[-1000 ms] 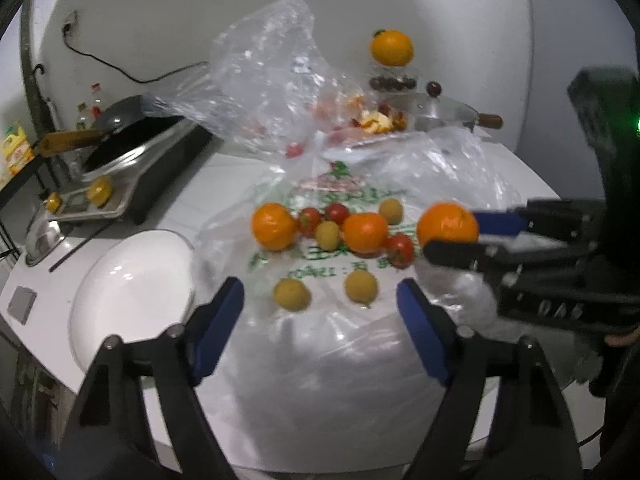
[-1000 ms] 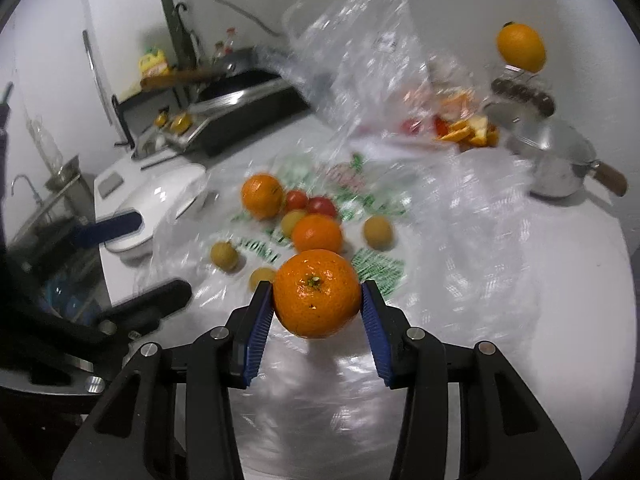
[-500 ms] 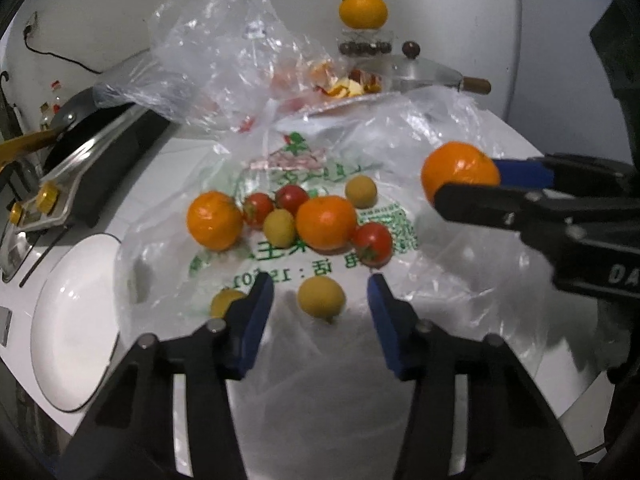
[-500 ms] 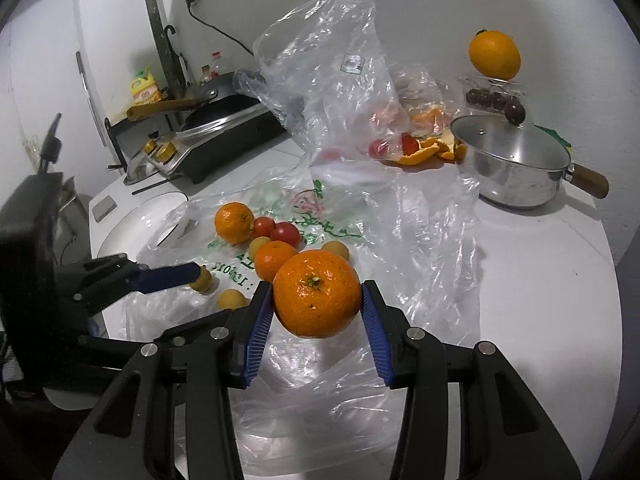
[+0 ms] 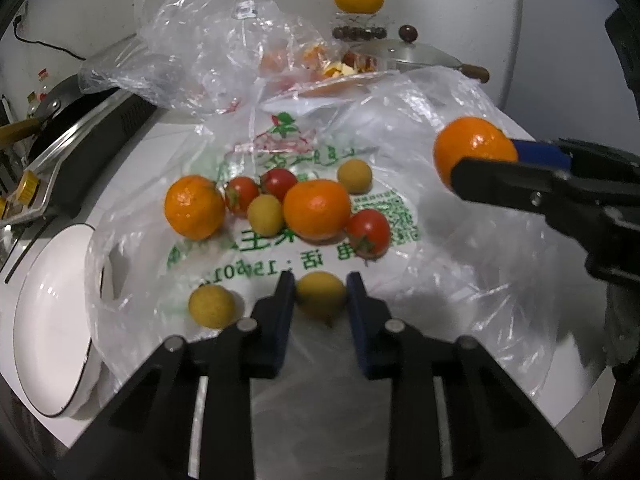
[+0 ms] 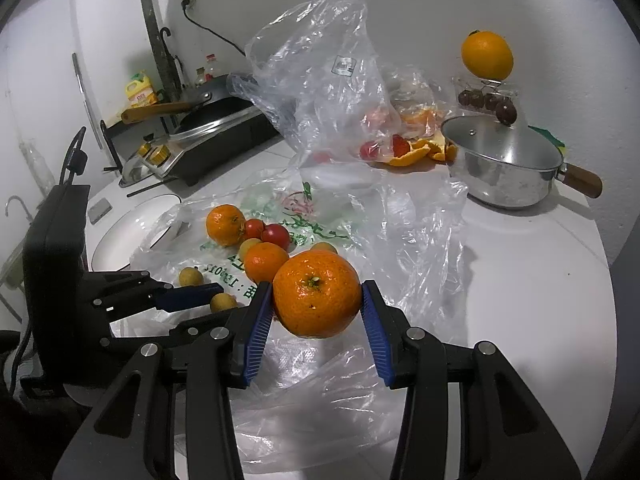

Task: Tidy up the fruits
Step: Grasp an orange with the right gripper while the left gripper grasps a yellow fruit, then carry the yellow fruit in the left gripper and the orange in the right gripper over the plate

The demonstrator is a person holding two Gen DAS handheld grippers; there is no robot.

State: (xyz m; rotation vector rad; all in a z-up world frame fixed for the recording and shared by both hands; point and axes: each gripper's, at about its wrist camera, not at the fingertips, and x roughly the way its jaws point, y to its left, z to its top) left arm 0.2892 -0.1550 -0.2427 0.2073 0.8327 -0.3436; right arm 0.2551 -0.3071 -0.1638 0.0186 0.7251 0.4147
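Nearest in the left wrist view, the left gripper [image 5: 321,298] now has its jaws closed on a small yellow fruit [image 5: 320,294] at the near edge of the printed plastic bag [image 5: 460,280]. A second ago those jaws stood wide and short of it; they have since dropped in and pinched shut. The fruit seems ready to lift, probably toward the white plate [image 5: 44,320] just left of the bag.

The right gripper [image 6: 316,308] is unchanged: part-open jaws clamp a big orange [image 6: 316,294] held above the bag's right side.

Further in on the bag lie a second yellow fruit [image 5: 211,306], two oranges [image 5: 195,207], red tomatoes [image 5: 368,233] and more yellow ones. Beyond the bag stands a steel pot [image 6: 504,168].
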